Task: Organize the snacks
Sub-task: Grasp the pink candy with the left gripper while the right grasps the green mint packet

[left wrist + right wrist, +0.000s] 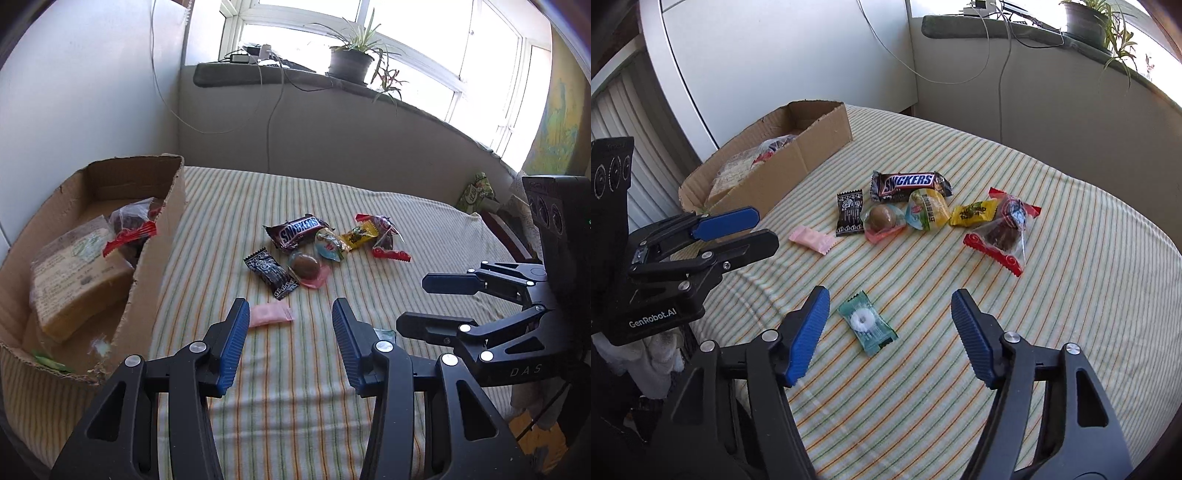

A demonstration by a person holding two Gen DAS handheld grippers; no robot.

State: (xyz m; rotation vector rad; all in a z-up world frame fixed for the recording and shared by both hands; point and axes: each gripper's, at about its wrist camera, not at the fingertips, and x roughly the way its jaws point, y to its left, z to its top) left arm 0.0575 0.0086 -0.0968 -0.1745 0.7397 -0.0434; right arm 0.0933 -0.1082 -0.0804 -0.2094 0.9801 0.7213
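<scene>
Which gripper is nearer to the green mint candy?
Right. The right gripper is open just above the green mint candy, which lies near its left finger. The left gripper is open farther off, pointing at the pink candy.

Green mint candy (385, 333): your left gripper's right finger hides most of it.
Cardboard box (798, 155): its near wall blocks your view of the contents from the right wrist.

Left gripper (286, 347) and right gripper (890, 336), black plastic linkages, ribbed blue pads (809, 336), silver rivets, white "GenRobot.AI" and "DAS" lettering
</scene>
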